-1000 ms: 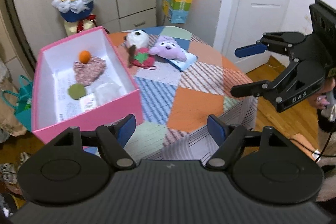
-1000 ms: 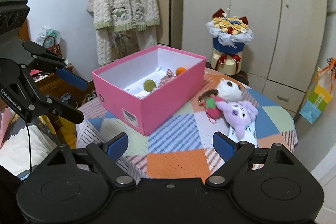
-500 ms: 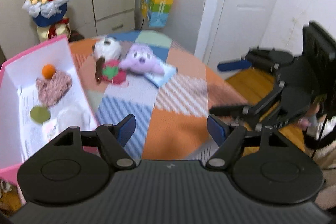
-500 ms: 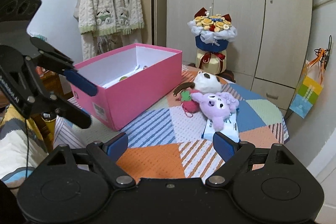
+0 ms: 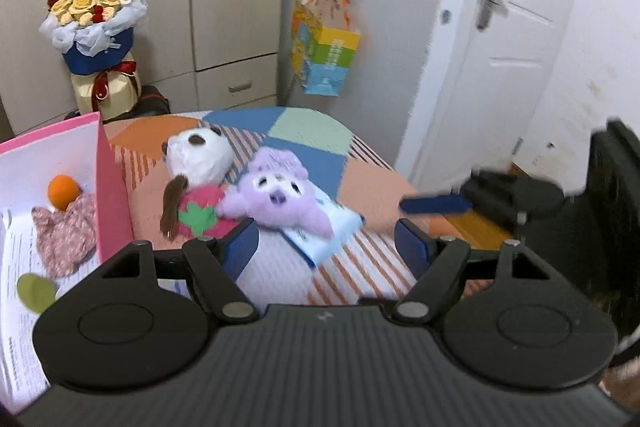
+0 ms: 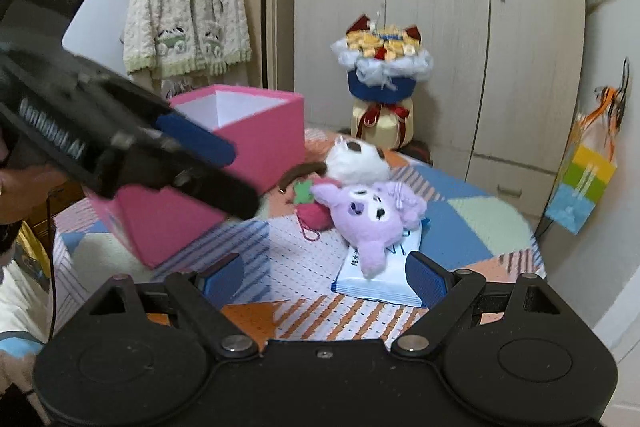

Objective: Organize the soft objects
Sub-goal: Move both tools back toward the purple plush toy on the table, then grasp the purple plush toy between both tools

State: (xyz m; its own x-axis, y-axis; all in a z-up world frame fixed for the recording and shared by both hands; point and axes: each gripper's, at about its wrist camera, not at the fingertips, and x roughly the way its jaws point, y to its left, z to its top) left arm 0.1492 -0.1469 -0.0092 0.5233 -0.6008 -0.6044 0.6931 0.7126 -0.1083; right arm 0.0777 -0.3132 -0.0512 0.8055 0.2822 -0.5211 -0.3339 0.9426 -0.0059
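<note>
Both of your grippers have swung closer to the toys than a second ago, and the pink box (image 5: 114,195) has slid to the left edge of the left wrist view. Your left gripper (image 5: 326,247) is spread wide with nothing between its fingers, hanging over the patchwork tablecloth (image 5: 312,131) just short of the toys. Your right gripper (image 6: 324,277) is spread and empty too, above the cloth near the white packet (image 6: 380,279). The purple plush (image 5: 280,195) lies on that packet, touching the strawberry toy (image 5: 200,213), and the panda plush (image 5: 200,155) sits just behind them. The box stands just left of the toys, its near wall beside the strawberry toy; inside it lie an orange ball (image 5: 63,191), a pink cloth piece (image 5: 64,233) and a green disc (image 5: 35,291) on printed paper. Open cloth stretches right of the packet up to the table's rounded edge, and your right gripper hovers beyond it in the left view. Behind the table stand a flower bouquet (image 6: 384,67) and wardrobe doors (image 6: 440,7), with a coloured bag (image 5: 326,61) hanging on the wall by the white door (image 5: 492,67) and a knitted cardigan (image 6: 184,15) hanging left.
</note>
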